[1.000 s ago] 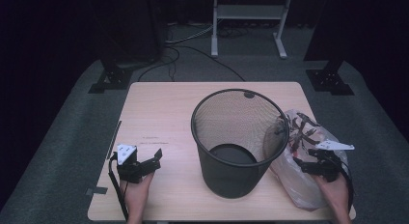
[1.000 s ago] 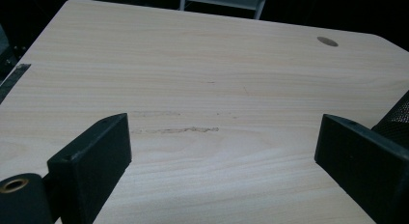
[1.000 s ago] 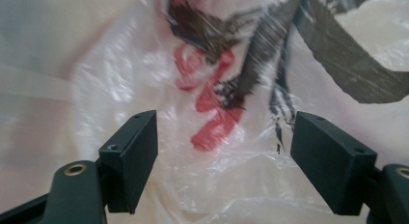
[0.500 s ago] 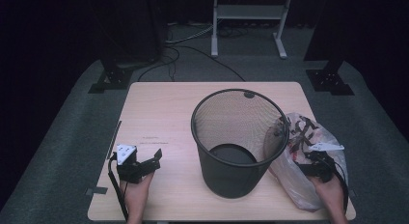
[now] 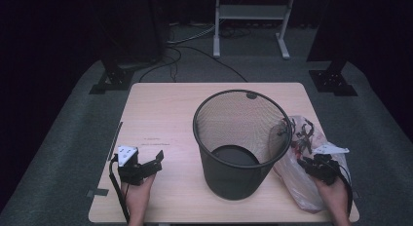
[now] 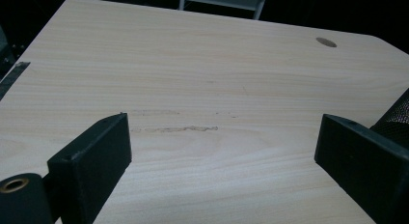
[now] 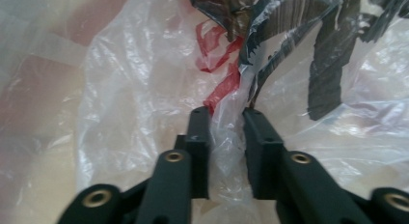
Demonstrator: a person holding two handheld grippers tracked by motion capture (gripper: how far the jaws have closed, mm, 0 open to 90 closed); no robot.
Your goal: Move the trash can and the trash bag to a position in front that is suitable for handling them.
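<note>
Right gripper (image 7: pixel 226 151) pinching a fold of bag (image 7: pixel 144 89), jaws nearly shut on the film.

Judged step: securing the bag, probably to line the bin (image 5: pixel 242 143); next calls for lifting it clear without tearing, then spreading it over the rim just left of the gripper. Red and black print ahead of the jaws, plain in the right gripper view. Left gripper (image 5: pixel 141 165) spread wide, idle on table (image 6: pixel 193 79), bin mesh beside its right jaw.
</note>
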